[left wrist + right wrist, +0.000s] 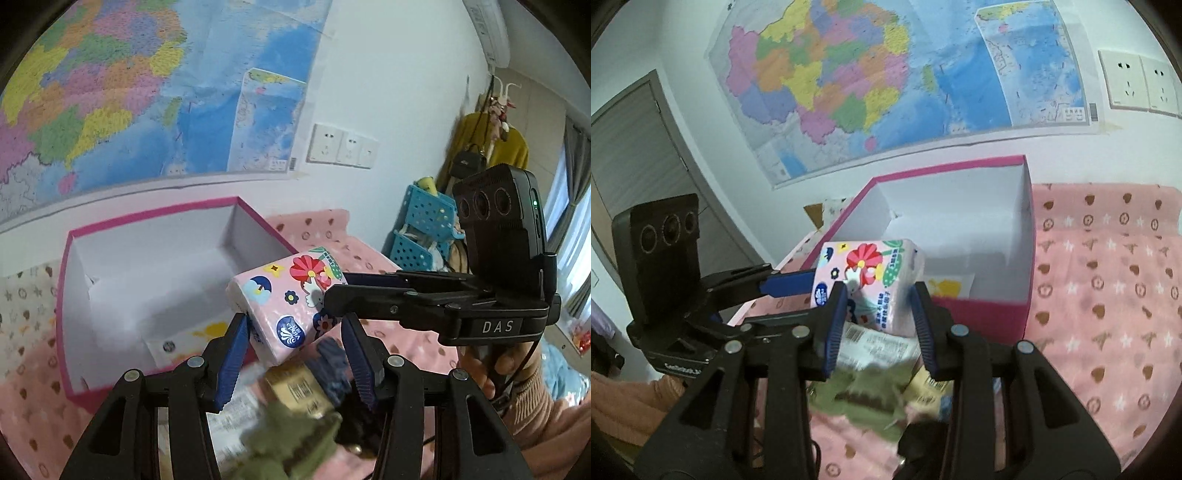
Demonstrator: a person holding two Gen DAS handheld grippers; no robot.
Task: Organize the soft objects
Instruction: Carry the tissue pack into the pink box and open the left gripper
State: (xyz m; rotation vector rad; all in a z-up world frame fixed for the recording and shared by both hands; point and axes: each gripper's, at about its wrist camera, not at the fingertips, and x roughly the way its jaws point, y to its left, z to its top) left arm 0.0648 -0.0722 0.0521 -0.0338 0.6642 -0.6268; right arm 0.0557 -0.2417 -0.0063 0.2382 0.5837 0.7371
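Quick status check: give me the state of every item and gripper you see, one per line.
Tissue pack: lifted, held from both sides at the box's near edge.
Left gripper: fingers against the pack; grip unclear.
Right gripper: fingers against the pack; grip unclear.
Pink box: open, no lid, one flat white-and-yellow item inside.
Pile of items on the bed: loose, blurred, not yet sorted.
Bedspread: spread flat.
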